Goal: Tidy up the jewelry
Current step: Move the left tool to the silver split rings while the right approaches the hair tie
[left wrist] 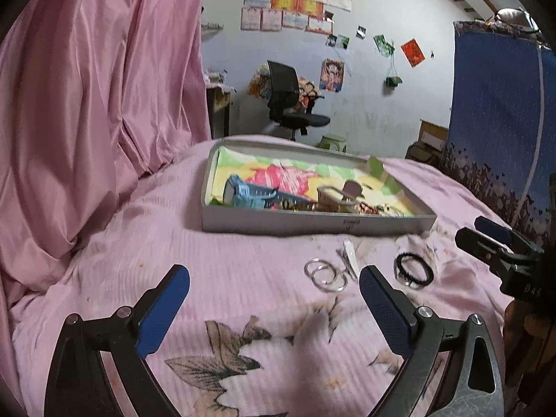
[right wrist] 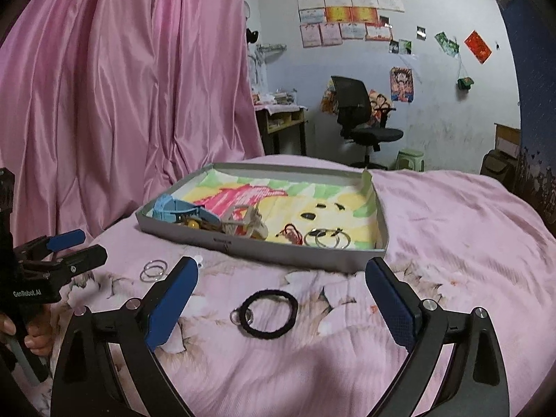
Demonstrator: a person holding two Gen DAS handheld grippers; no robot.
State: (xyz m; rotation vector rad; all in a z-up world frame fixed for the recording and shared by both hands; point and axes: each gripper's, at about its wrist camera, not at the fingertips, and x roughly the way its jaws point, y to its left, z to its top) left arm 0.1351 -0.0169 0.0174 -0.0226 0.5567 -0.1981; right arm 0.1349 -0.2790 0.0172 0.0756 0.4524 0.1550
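Both grippers stand wide open and empty: the right gripper (right wrist: pixel 281 299) frames a black hair tie (right wrist: pixel 269 313) lying flat on the pink bedspread (right wrist: pixel 451 243), and the left gripper (left wrist: pixel 274 299) hovers short of the silver rings (left wrist: pixel 325 274). The risk, I judge, is pads pinching soft cloth along with such thin, flat pieces, or flicking the rings away. Beyond sits the grey tray (right wrist: pixel 295 252), already holding a blue watch (right wrist: pixel 180 210), hoops (right wrist: pixel 326 238) and other pieces.

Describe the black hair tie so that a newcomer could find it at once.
On the pink bedspread, look in front of the grey tray, on the near side. The black hair tie lies flat there, a fuzzy dark loop with a small clear ring touching it, unlike the thin silver rings further left.
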